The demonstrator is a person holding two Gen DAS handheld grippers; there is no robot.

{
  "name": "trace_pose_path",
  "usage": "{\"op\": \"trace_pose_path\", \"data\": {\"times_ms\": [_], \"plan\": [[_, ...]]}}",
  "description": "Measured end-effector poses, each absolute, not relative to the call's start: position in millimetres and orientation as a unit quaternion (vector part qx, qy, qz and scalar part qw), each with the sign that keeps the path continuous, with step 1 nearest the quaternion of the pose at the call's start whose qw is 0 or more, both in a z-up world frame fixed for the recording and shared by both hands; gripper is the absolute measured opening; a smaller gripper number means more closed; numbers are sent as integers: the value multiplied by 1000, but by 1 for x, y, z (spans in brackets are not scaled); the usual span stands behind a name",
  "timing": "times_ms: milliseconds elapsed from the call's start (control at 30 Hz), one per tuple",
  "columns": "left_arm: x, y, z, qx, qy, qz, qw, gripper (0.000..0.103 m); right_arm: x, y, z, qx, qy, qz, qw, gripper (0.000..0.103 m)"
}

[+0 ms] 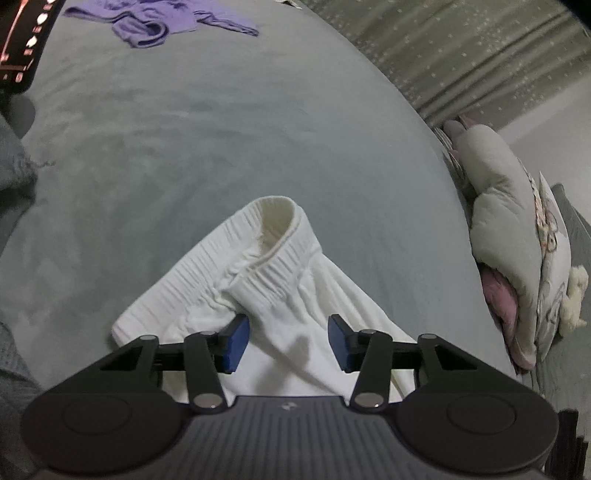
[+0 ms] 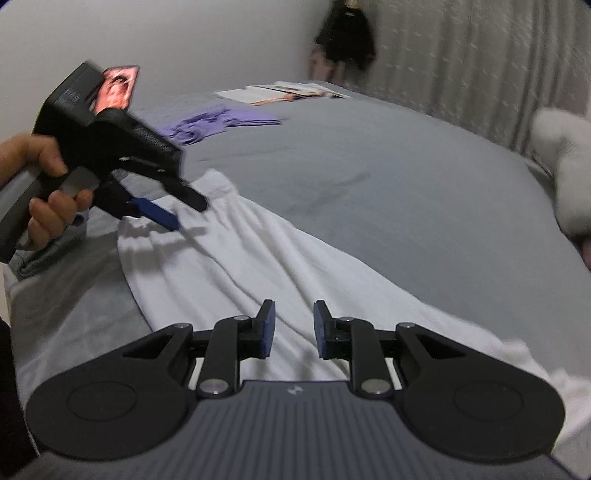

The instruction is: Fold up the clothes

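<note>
We work on a wide bed (image 1: 229,122) with a grey-green cover. The white garment (image 1: 280,280) lies near its front edge, waistband away from us. Our left gripper (image 1: 289,341) hangs over it, jaws partly open and holding nothing. Our right gripper (image 2: 293,328) is above the white cloth (image 2: 258,258) too, jaws a little apart and empty. A purple garment (image 1: 162,22) lies far back. A pale curtain (image 1: 480,62) hangs behind, and a folded quilt (image 1: 517,236) lies beside the bed.
</note>
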State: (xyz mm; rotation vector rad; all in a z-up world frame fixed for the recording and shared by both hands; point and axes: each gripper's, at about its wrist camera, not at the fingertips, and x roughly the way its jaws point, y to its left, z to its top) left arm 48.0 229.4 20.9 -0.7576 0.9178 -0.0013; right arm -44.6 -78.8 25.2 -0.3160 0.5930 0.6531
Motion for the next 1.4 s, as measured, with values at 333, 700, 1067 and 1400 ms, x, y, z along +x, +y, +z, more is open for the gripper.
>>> {"op": "trace_pose_path", "data": {"times_ms": [333, 700, 1067, 1400], "plan": [[44, 238, 18, -373, 420, -18, 827, 15, -33, 13, 13, -221, 243, 377, 866, 24], [37, 243, 19, -368, 411, -44, 833, 32, -20, 42, 1, -189, 244, 375, 874, 3], [32, 243, 10, -412, 404, -23, 817, 47, -28, 23, 30, -129, 234, 405, 874, 1], [14, 249, 25, -420, 356, 9, 835, 6, -45, -17, 42, -160, 266, 372, 875, 24]]}}
